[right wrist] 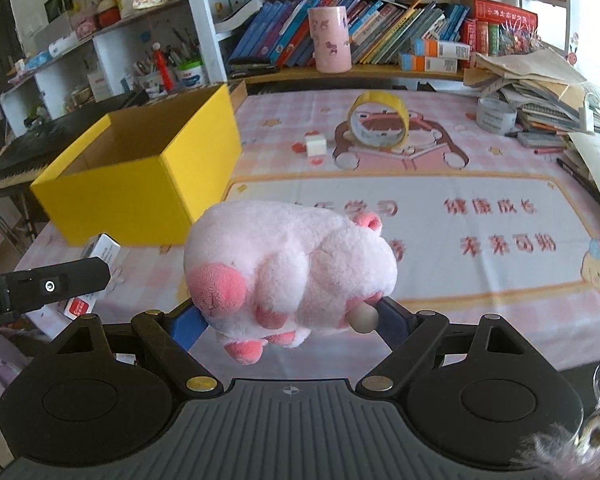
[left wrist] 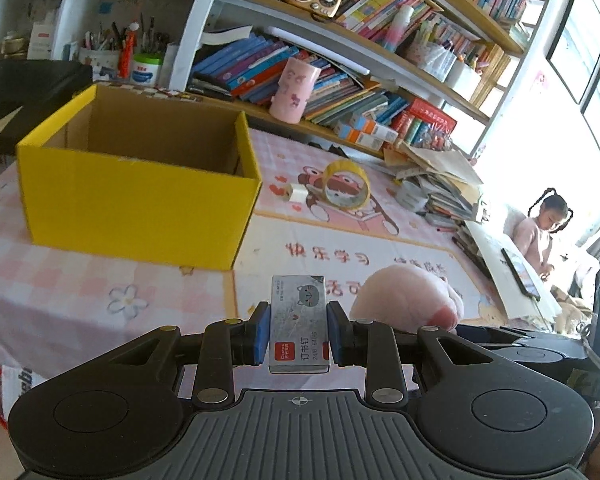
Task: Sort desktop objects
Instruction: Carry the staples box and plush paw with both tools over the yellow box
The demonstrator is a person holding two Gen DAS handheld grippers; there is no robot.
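Observation:
My left gripper (left wrist: 299,330) is shut on a grey staple box (left wrist: 299,320) and holds it above the pink tablecloth, in front of the open yellow cardboard box (left wrist: 140,196). My right gripper (right wrist: 290,320) is shut on a pink plush pig (right wrist: 288,268), held above the cloth to the right of the yellow box (right wrist: 140,176). The pig also shows at the right in the left wrist view (left wrist: 408,300). The staple box and left gripper show at the left edge of the right wrist view (right wrist: 100,256).
A yellow tape roll (right wrist: 380,122) stands upright on the cloth, with a small white eraser (right wrist: 315,146) left of it. A grey tape roll (right wrist: 496,116) and piled papers lie at the right. A pink cup (right wrist: 330,38) and books fill the shelf behind.

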